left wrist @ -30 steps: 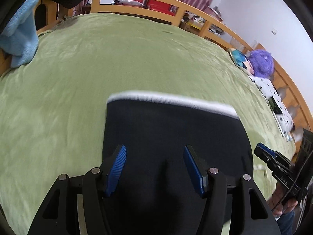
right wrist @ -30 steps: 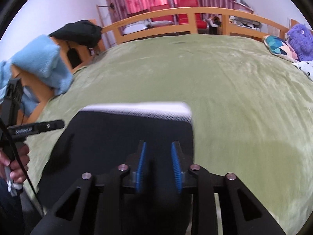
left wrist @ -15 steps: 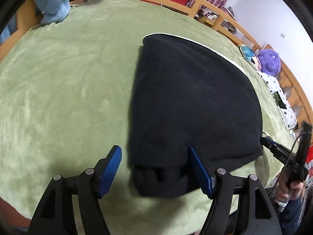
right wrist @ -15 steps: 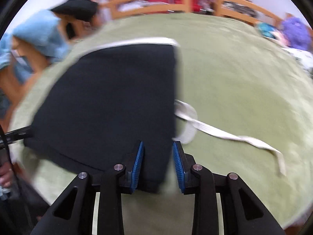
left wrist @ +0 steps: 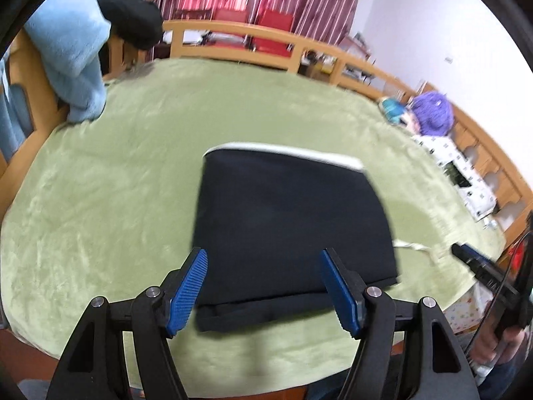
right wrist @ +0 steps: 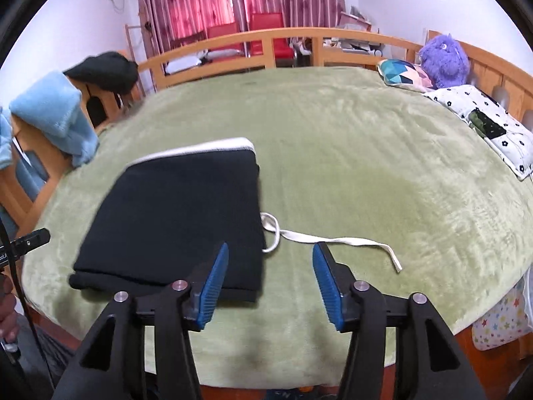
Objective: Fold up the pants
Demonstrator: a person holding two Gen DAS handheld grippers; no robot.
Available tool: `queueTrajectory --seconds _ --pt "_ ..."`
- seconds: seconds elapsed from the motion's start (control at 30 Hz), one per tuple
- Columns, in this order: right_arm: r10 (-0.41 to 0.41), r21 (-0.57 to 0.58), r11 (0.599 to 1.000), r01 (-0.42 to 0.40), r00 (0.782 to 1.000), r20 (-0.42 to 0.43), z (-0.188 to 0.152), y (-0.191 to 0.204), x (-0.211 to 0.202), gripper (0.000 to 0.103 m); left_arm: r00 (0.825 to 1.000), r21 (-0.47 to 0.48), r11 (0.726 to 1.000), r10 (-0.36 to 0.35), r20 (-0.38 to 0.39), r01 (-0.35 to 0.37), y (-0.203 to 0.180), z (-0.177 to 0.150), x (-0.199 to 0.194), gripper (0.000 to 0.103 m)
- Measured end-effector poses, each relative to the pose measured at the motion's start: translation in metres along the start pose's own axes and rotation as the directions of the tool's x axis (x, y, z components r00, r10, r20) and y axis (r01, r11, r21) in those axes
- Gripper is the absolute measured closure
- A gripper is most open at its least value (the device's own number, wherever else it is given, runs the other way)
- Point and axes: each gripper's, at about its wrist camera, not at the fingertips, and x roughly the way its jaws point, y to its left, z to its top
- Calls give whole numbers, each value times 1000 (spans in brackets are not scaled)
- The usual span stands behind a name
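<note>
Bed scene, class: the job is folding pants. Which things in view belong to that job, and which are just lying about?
Belong to the job:
black pants, folded
white drawstring
left gripper
right gripper, jaws opening, nothing between them

Lying about:
blue blanket
purple plush toy
patterned cushion
red chairs

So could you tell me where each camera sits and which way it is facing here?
Left wrist: sits on the left gripper, looks down across the green bed at the folded black pants; its blue fingers show, open, holding nothing.
Right wrist: sits on the right gripper, facing the same bed; its fingers are opening, empty, and the white drawstring lies ahead.
Shared: pants, bed, purple plush toy, and each other's gripper at the edge.
</note>
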Motion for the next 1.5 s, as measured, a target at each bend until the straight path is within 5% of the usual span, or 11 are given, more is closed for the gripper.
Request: queueTrajectory --seconds 0.2,0.33,0.47,0.53,0.73,1.5 --pt "56 26 998 -57 997 58 11 5 -28 26 997 64 997 35 76 -40 -46 0 -31 23" --pt "87 43 995 -90 993 76 8 2 -30 22 994 69 995 62 93 -68 -63 -8 -39 21" --pt "63 14 998 -64 996 56 5 8 -28 21 994 58 996 65 92 -70 -65 -16 -44 20" --pt "44 -5 999 -44 996 71 3 10 -32 7 993 56 995 74 94 -80 -66 -20 -46 20" --pt "28 -21 999 -26 995 98 -2 13 -44 1 992 51 995 83 96 -89 -64 -23 -49 20" --pt "20 -46 999 -15 994 105 -4 23 -54 1 987 18 995 98 125 -101 -49 -23 -65 17"
